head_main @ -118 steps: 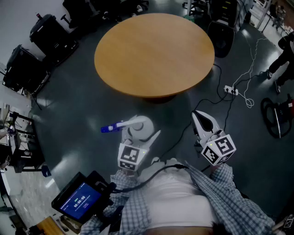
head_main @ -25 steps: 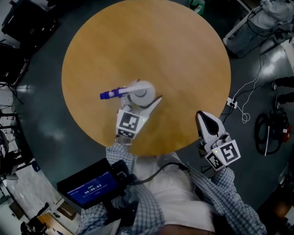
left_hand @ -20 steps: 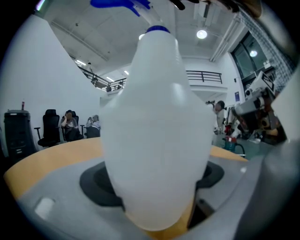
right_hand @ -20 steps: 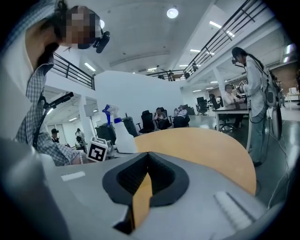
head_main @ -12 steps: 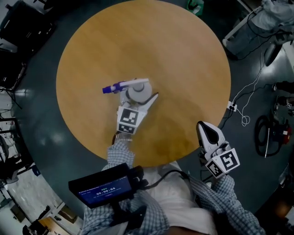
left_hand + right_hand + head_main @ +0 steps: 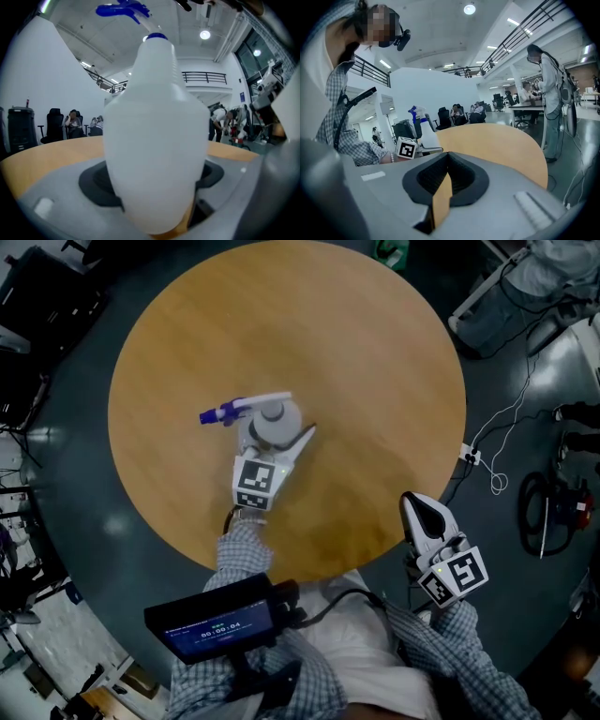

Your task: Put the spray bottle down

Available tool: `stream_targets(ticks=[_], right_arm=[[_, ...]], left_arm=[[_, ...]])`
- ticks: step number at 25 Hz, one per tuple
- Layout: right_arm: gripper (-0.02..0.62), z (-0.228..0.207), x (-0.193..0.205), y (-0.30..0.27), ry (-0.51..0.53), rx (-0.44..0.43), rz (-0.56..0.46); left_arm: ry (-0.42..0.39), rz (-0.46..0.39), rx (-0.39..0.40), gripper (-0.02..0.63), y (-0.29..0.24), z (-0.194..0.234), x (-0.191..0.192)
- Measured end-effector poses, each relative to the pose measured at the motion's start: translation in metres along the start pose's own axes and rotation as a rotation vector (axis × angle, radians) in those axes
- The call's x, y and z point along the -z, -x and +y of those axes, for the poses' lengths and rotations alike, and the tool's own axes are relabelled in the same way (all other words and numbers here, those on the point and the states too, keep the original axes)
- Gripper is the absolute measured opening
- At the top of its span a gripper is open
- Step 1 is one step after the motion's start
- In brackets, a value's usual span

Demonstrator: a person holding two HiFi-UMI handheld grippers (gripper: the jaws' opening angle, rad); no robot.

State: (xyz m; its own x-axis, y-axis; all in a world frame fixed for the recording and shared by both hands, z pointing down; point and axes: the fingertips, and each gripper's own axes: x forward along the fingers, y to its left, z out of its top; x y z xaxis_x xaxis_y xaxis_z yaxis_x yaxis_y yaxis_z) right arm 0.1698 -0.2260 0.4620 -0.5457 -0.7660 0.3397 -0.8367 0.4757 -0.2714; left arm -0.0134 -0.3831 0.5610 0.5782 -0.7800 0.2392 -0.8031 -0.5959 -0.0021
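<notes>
A white spray bottle [image 6: 275, 425] with a blue trigger nozzle [image 6: 216, 414] stands upright over the round wooden table [image 6: 375, 362]. My left gripper [image 6: 274, 444] is shut on its body. In the left gripper view the bottle [image 6: 157, 136] fills the middle between the jaws, its blue nozzle [image 6: 123, 10] at the top; I cannot tell whether its base touches the tabletop. My right gripper [image 6: 418, 502] hangs shut and holding nothing off the table's near right edge. In the right gripper view the bottle [image 6: 423, 129] shows small at the left, past the shut jaws [image 6: 440, 190].
A power strip with white cables [image 6: 472, 457] lies on the dark floor right of the table. A screen device [image 6: 211, 626] sits at my waist. Black chairs [image 6: 37, 287] stand at the far left. A person [image 6: 548, 89] stands beyond the table.
Since 4.7 s ago I have come up to the table and my left gripper has carried the bottle over it. In the last second it moved slightly farther in and left.
</notes>
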Motion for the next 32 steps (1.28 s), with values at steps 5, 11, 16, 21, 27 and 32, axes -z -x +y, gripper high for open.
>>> stream_targets(ticks=[5,11,16,21,27,32], right_arm=[[0.003,0.000,0.002,0.003,-0.007,0.001,0.003],[0.003,0.005,-0.005,-0.002,-0.004,-0.012,-0.007],[0.003,0.014,-0.004,-0.005,-0.004,-0.015,-0.024],[0.003,0.035,-0.003,-0.010,0.008,-0.036,-0.038],[0.003,0.068,-0.007,-0.018,0.026,-0.053,-0.078],[0.002,0.090,-0.015,-0.028,0.035,-0.056,-0.109]], left_arm=[[-0.014,0.042,0.018,0.422,0.001,-0.003,0.004],[0.006,0.054,0.014,0.450,0.007,0.002,0.004],[0.013,0.065,0.003,0.451,0.033,0.001,0.007],[-0.023,0.042,-0.006,0.448,0.072,-0.004,-0.007],[0.020,-0.051,-0.036,0.163,0.121,0.002,-0.048],[-0.028,0.016,-0.094,0.015,0.153,0.008,-0.045]])
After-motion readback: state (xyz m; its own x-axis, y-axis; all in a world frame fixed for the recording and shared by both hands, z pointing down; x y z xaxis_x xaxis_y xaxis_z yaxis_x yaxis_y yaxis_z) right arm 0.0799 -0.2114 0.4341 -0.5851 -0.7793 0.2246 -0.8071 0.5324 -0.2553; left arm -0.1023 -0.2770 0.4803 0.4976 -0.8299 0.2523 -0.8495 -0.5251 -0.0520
